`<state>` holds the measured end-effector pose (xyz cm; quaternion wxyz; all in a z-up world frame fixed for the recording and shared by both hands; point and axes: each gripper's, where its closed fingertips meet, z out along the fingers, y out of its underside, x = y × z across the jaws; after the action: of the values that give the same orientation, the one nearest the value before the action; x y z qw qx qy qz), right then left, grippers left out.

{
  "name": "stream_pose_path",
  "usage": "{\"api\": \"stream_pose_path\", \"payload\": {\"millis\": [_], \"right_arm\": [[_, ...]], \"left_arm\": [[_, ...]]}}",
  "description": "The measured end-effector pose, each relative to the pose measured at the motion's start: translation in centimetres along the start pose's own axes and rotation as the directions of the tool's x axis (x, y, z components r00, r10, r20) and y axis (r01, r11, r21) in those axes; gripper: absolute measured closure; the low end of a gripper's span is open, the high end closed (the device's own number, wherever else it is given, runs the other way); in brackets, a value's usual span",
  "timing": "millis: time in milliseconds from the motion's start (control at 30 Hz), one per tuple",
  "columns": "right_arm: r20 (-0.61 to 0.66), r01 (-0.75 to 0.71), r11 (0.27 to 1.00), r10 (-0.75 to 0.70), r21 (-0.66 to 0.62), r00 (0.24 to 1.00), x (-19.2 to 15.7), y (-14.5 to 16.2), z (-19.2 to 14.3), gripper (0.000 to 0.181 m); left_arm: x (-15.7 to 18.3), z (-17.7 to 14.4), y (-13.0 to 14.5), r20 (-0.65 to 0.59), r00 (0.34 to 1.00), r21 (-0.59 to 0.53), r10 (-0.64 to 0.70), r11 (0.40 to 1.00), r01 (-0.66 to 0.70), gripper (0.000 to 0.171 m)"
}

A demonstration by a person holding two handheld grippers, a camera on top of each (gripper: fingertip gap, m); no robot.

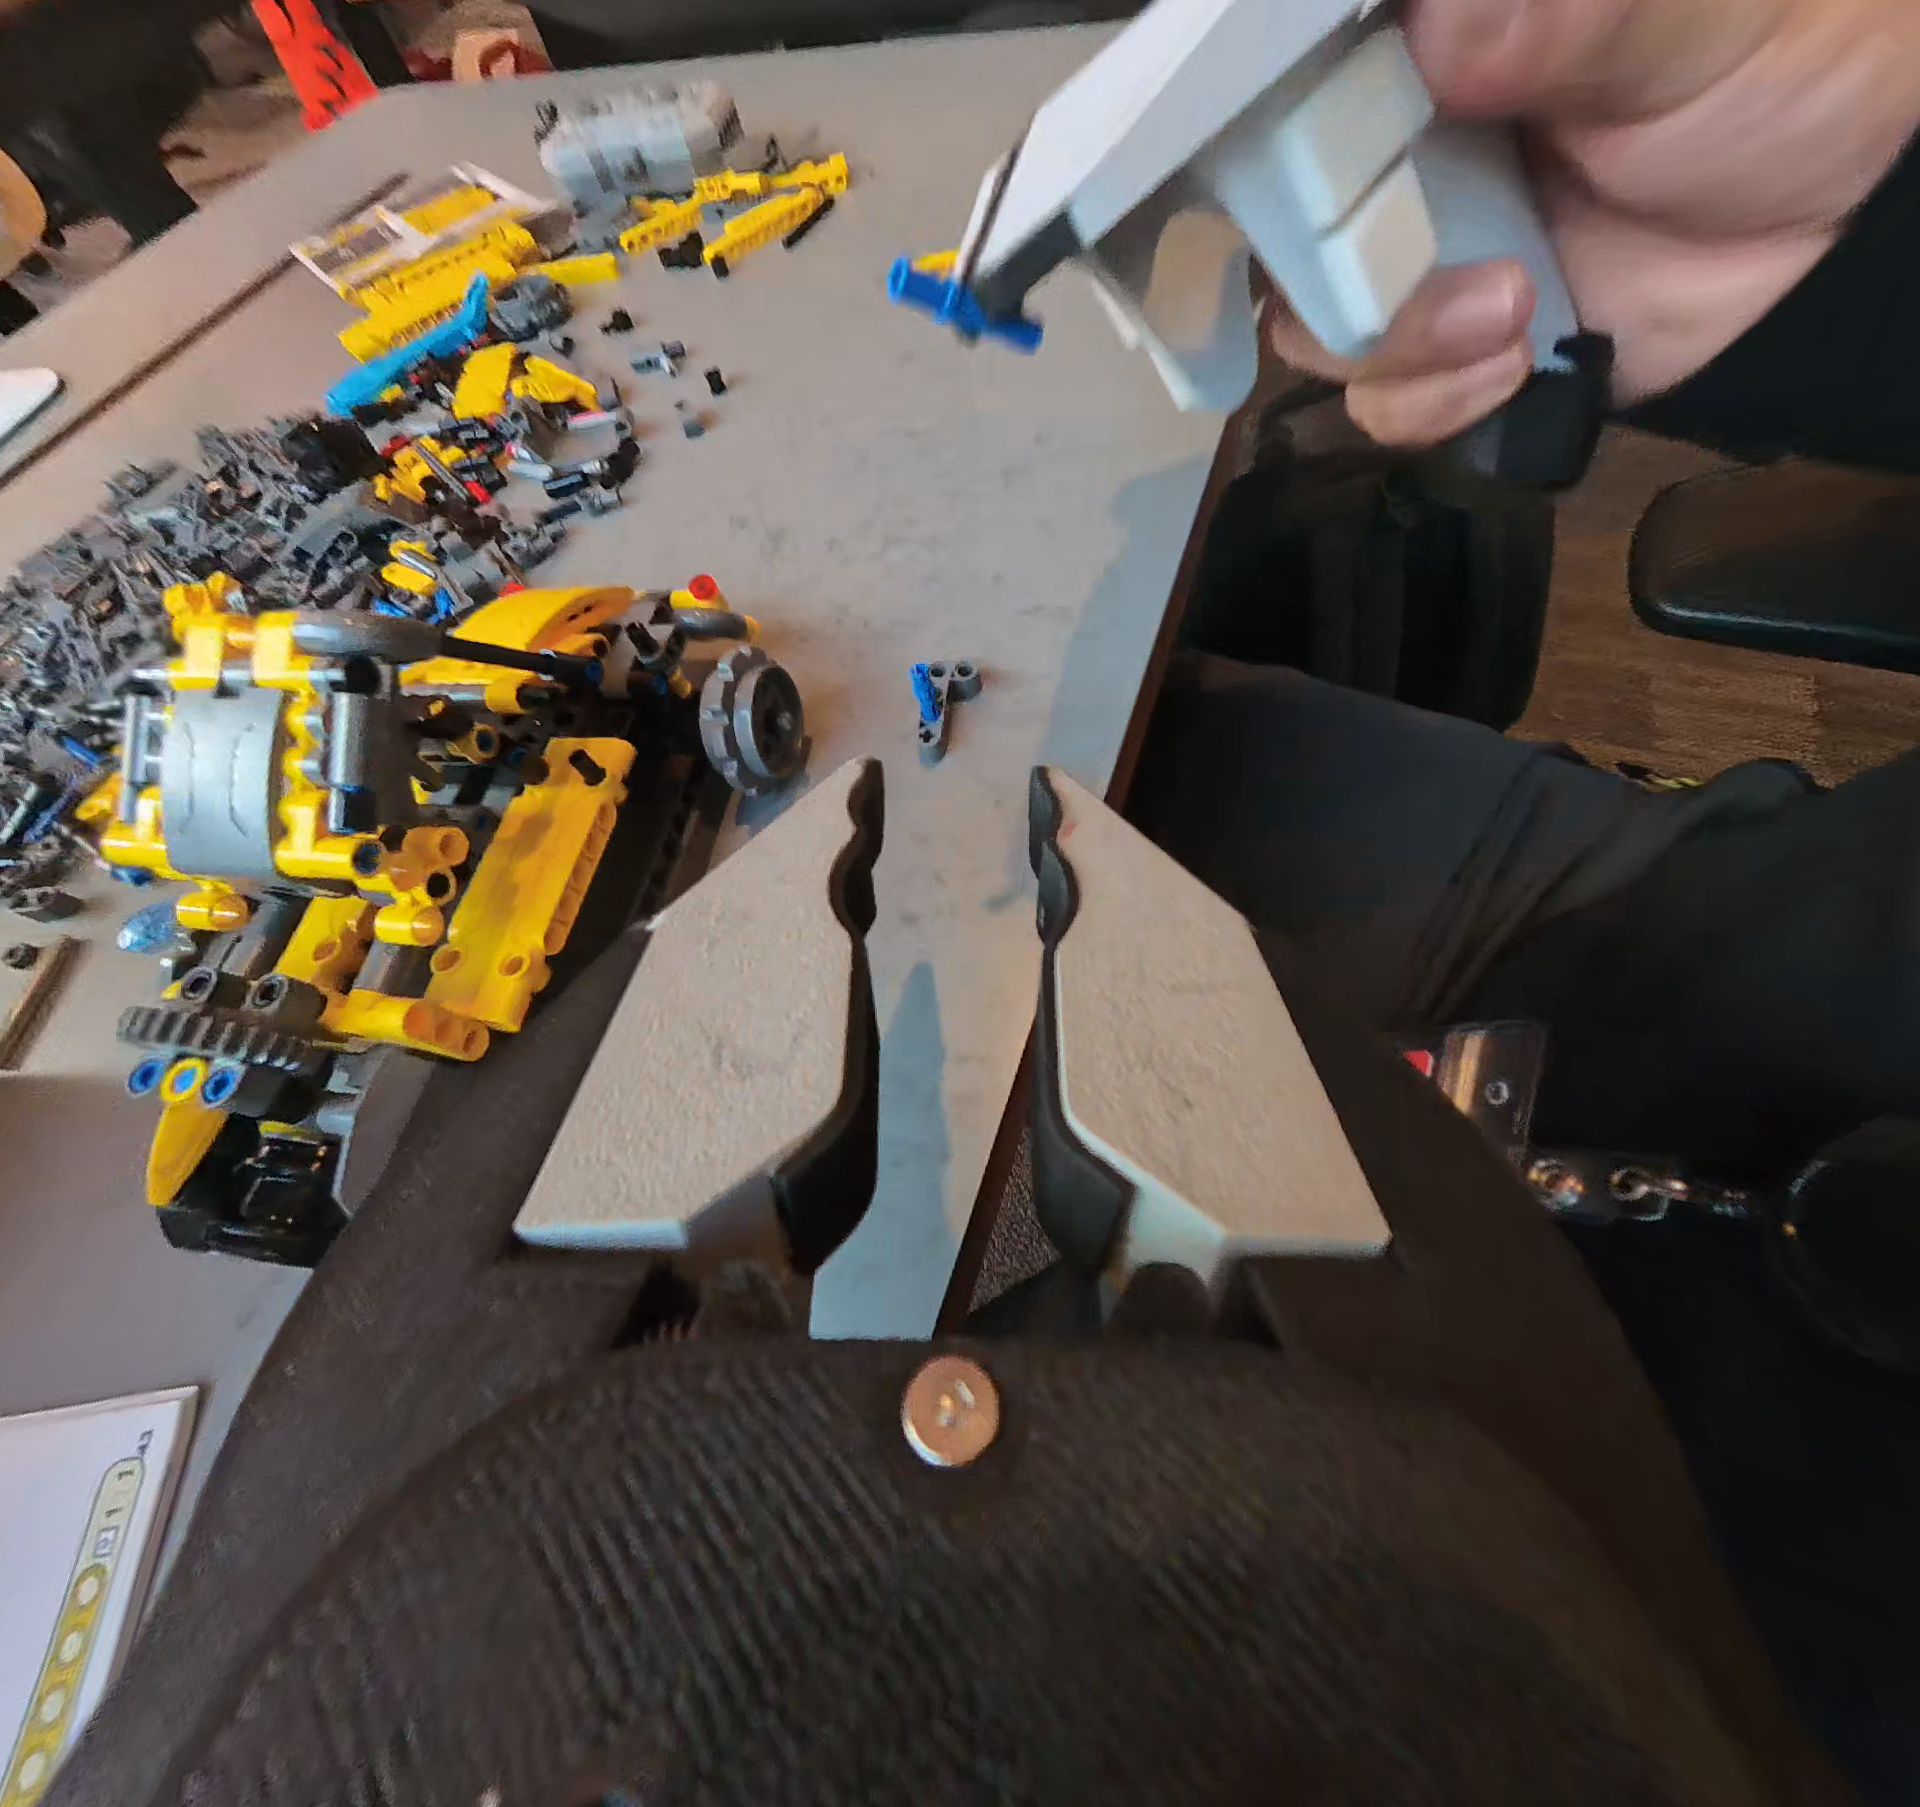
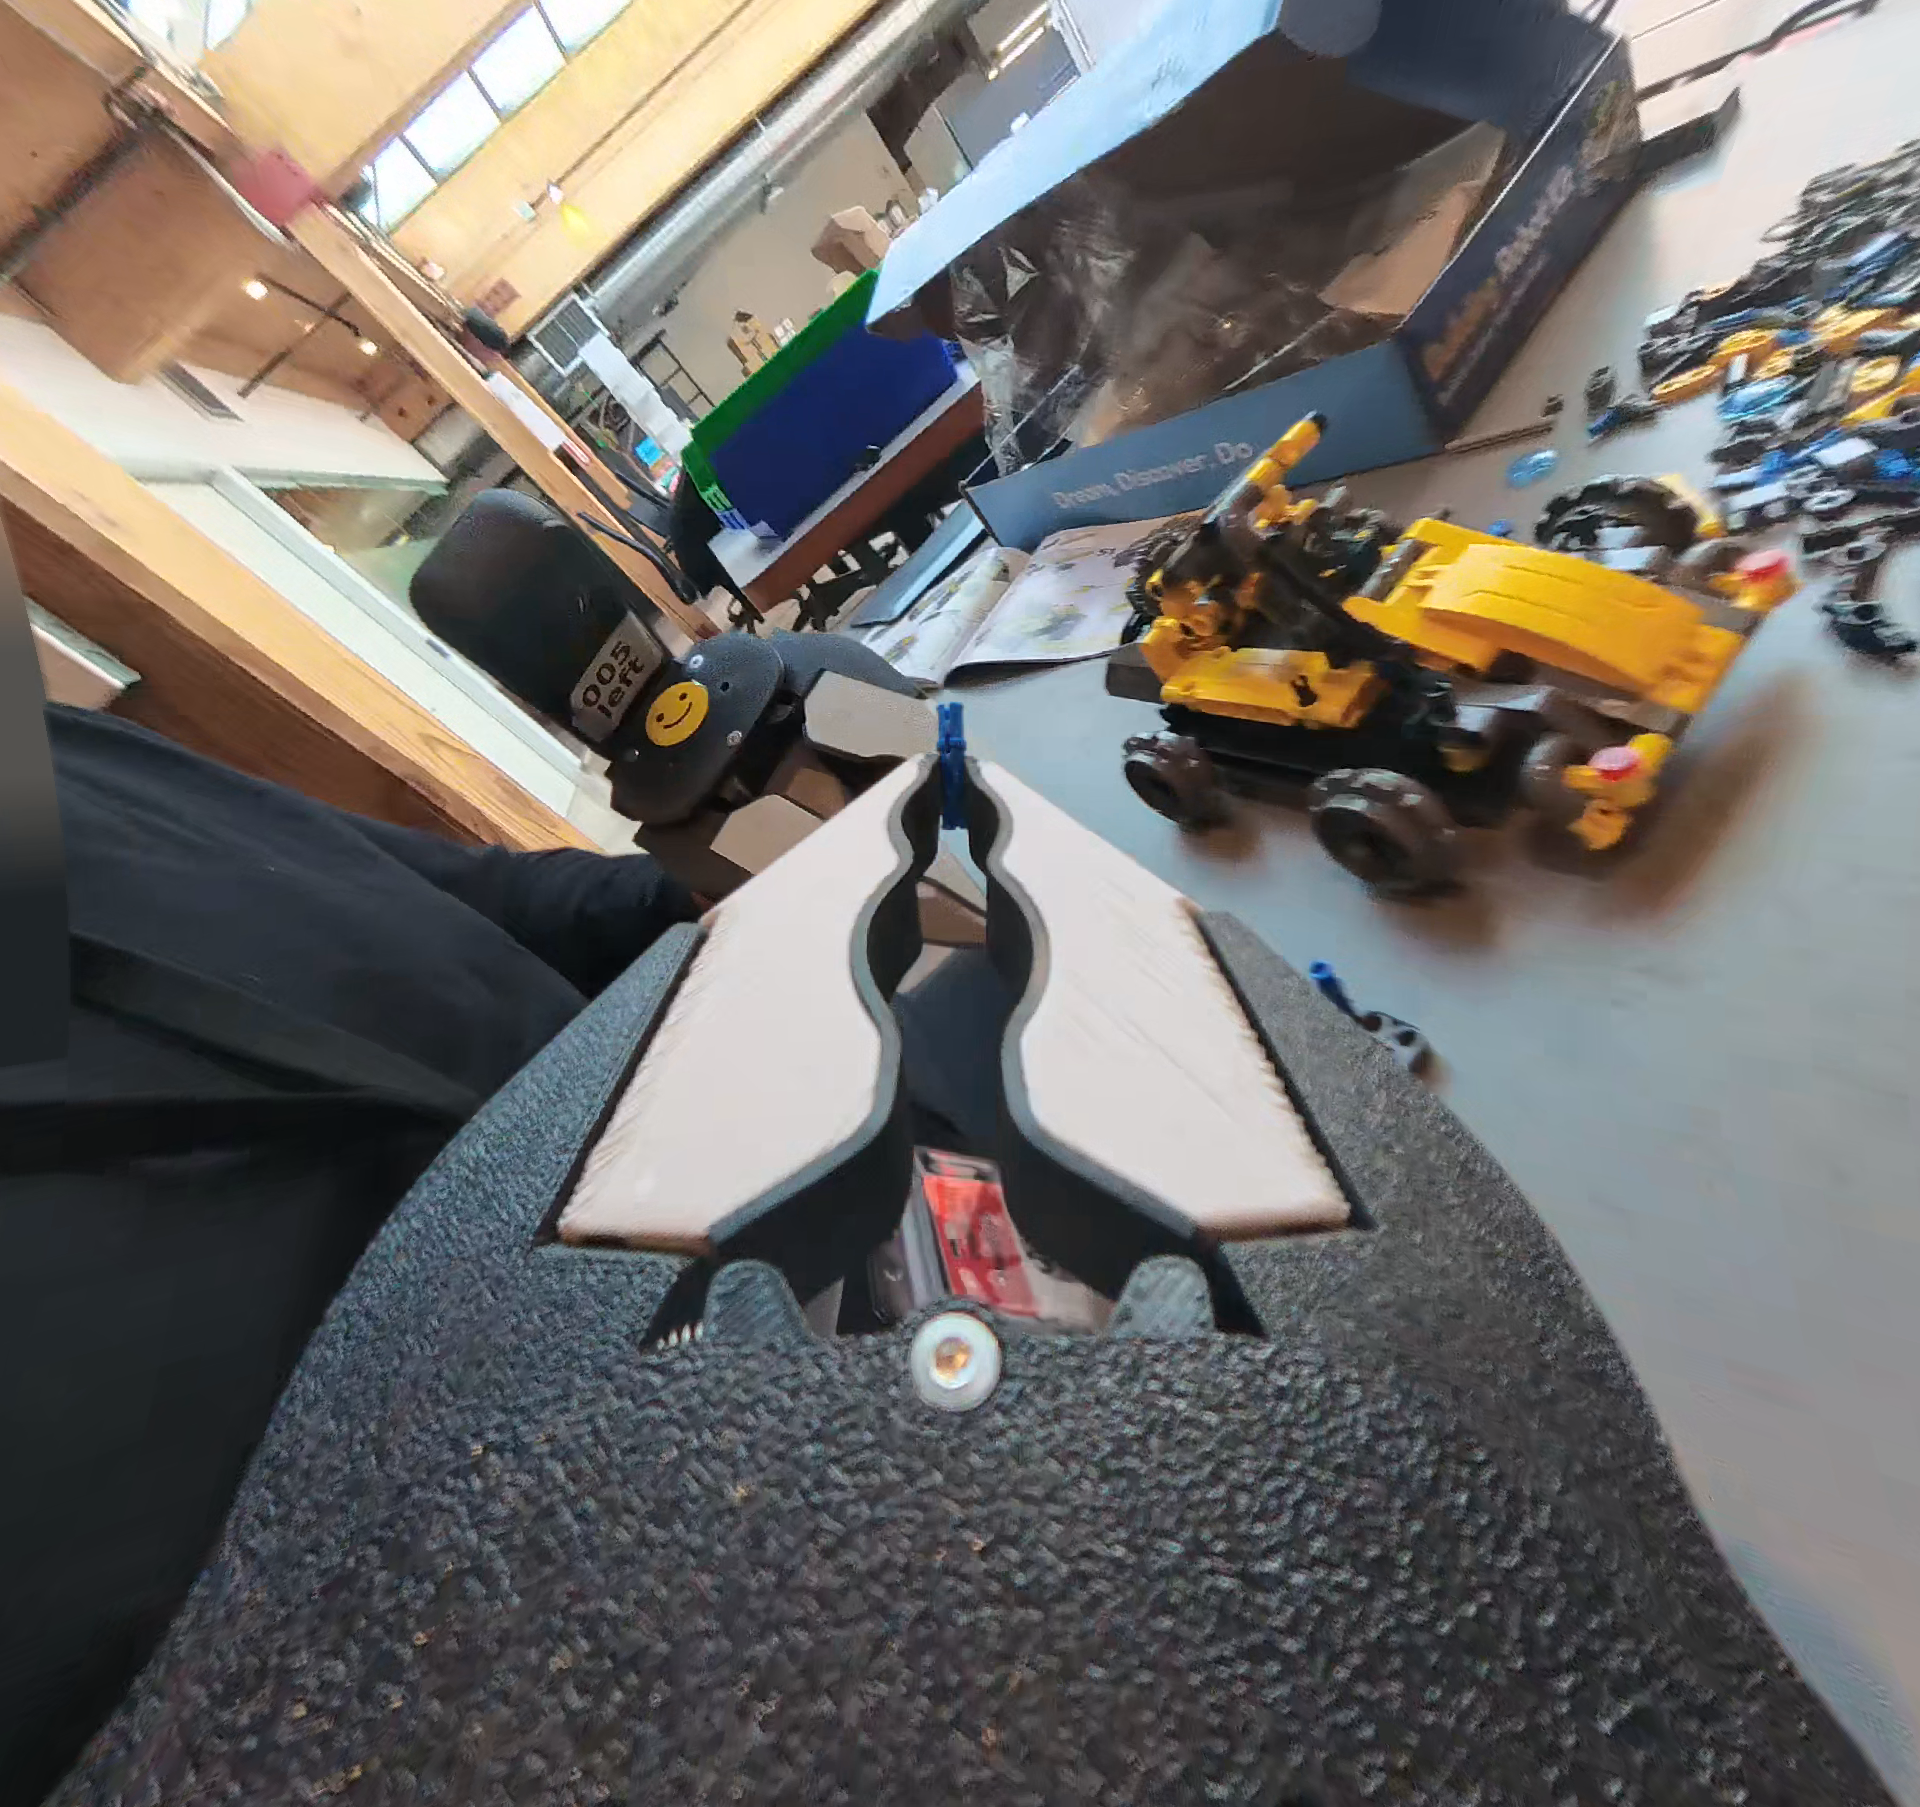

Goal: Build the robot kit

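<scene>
My left gripper (image 1: 956,791) is open and empty, held above the grey table (image 1: 883,510) near its edge. A small grey and blue piece (image 1: 940,703) lies on the table just ahead of its tips. A yellow and black brick-built vehicle (image 1: 343,853) stands to its left. My right gripper (image 2: 951,781) is shut on a small blue pin (image 2: 951,760), held in the air. It also shows in the left wrist view (image 1: 982,297), up at the right, with the blue pin (image 1: 956,303) at its tips and a hand (image 1: 1662,147) around it. The left gripper (image 2: 821,729) shows beyond it.
Heaps of loose yellow, black and grey parts (image 1: 343,469) cover the table's far left. An open dark cardboard box (image 2: 1299,199) and an instruction booklet (image 2: 1018,604) lie behind the vehicle (image 2: 1434,656). The person's dark-clothed legs (image 1: 1558,926) and a black chair (image 1: 1787,552) are off the table's right edge. One gripper's finger ends stand about 7 cm off the other's.
</scene>
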<state>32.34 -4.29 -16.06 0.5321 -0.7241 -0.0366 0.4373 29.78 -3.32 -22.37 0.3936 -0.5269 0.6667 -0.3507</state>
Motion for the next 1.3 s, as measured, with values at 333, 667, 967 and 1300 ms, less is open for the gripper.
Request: {"api": "stream_pose_path", "payload": {"millis": [333, 667, 967, 1300], "right_arm": [[0.073, -0.195, 0.981, 0.196, -0.023, 0.978, -1.2, 2.4, 3.4, 0.177], [0.174, -0.361, 0.931, 0.364, -0.046, 0.915, -1.6, 3.7, 4.8, 0.177], [0.190, -0.391, 0.920, 0.390, -0.037, 0.901, -1.4, 3.6, 4.6, 0.177], [0.181, -0.395, 0.918, 0.392, -0.018, 0.902, -1.2, 3.8, 5.0, 0.177]], "left_arm": [[-0.5, -2.1, -0.7, 0.020, 0.999, 0.067, 0.039, 0.997, -0.040, 0.142], [-0.6, -2.5, -1.2, 0.047, 0.991, 0.059, 0.122, 0.990, -0.125, 0.144], [-0.2, -2.3, -1.9, 0.066, 0.984, 0.074, 0.165, 0.983, -0.169, 0.149], [-0.4, -2.4, -1.9, 0.085, 0.979, 0.077, 0.185, 0.978, -0.192, 0.149]]}}
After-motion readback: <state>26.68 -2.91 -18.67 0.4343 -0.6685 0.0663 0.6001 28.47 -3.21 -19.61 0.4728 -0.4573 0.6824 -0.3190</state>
